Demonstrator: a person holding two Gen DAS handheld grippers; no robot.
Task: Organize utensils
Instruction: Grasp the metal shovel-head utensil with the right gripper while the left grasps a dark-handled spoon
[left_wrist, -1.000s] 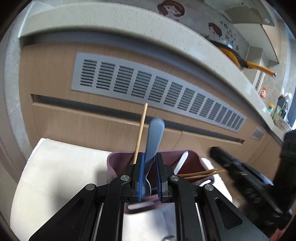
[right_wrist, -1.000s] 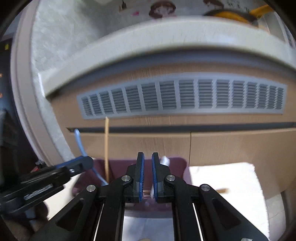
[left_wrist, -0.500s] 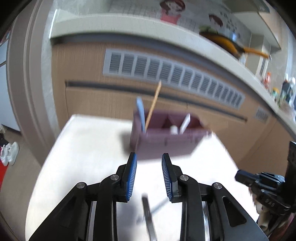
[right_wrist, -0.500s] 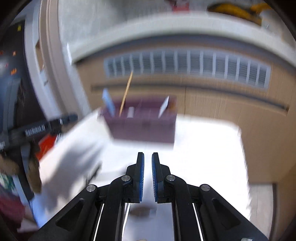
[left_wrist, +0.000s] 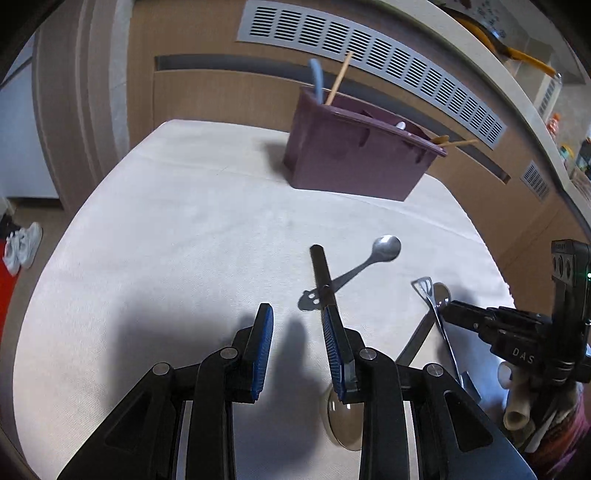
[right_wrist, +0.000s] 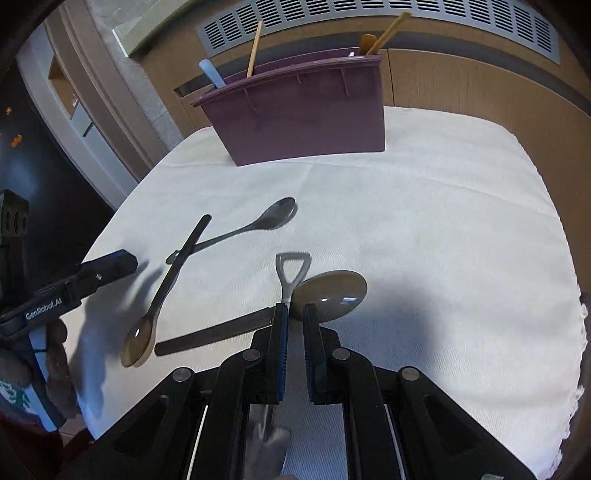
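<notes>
A purple utensil holder (left_wrist: 354, 155) (right_wrist: 299, 114) stands at the table's far side with a blue handle (left_wrist: 317, 79) (right_wrist: 211, 74) and wooden chopsticks (left_wrist: 338, 79) (right_wrist: 254, 44) in it. On the white cloth lie a metal spoon (left_wrist: 369, 260) (right_wrist: 258, 223), a dark-handled spoon (left_wrist: 325, 284) (right_wrist: 162, 291), a shovel-handled utensil (right_wrist: 290, 275) (left_wrist: 428, 295) and a large dark spoon (right_wrist: 328, 293). My left gripper (left_wrist: 297, 336) is open and empty above the cloth. My right gripper (right_wrist: 293, 321) hovers low, jaws narrowly apart, over the shovel-handled utensil's shaft.
A wooden cabinet front with a grey vent grille (left_wrist: 369, 55) stands behind the table. The cloth-covered table edge (right_wrist: 569, 332) falls off at the right. Shoes (left_wrist: 22, 247) lie on the floor at the left.
My left gripper let go of the blue-handled utensil in the holder and opened. Both grippers pulled back from the holder and dropped toward the utensils on the cloth.
</notes>
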